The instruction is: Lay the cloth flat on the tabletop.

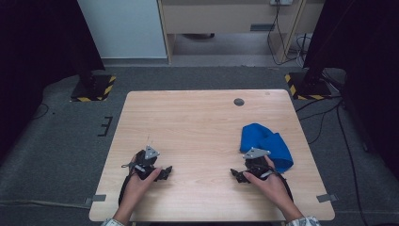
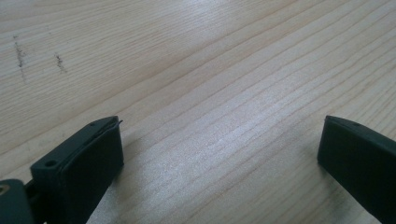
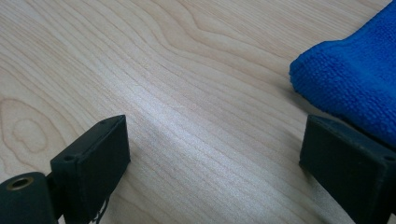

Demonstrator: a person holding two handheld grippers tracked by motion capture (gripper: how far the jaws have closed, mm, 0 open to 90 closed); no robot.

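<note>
- High view: a pale rectangular wooden table stands on grey carpet, seen from above. A crumpled bright blue terry cloth lies on the table's right half, bunched into a soft heap with a fold along its top.
- High view: the person's two hands come in from the bottom edge. The left gripper, black with a grey three-cornered plate on top, rests on the wood at the near left, well apart from the cloth. The right gripper, of the same build, rests at the near right, just beside the cloth's near edge.
- High view: a small dark round disc sits in the tabletop near the far edge.
- Left gripper view: the left gripper has its two black jaws spread wide, with bare wood grain between them and nothing held.
- Right gripper view: the right gripper also has its jaws spread wide and empty. The blue cloth lies at the upper right, its looped towel weave plain, its rounded folded edge just behind the right-hand jaw; I cannot tell whether they touch.
</note>
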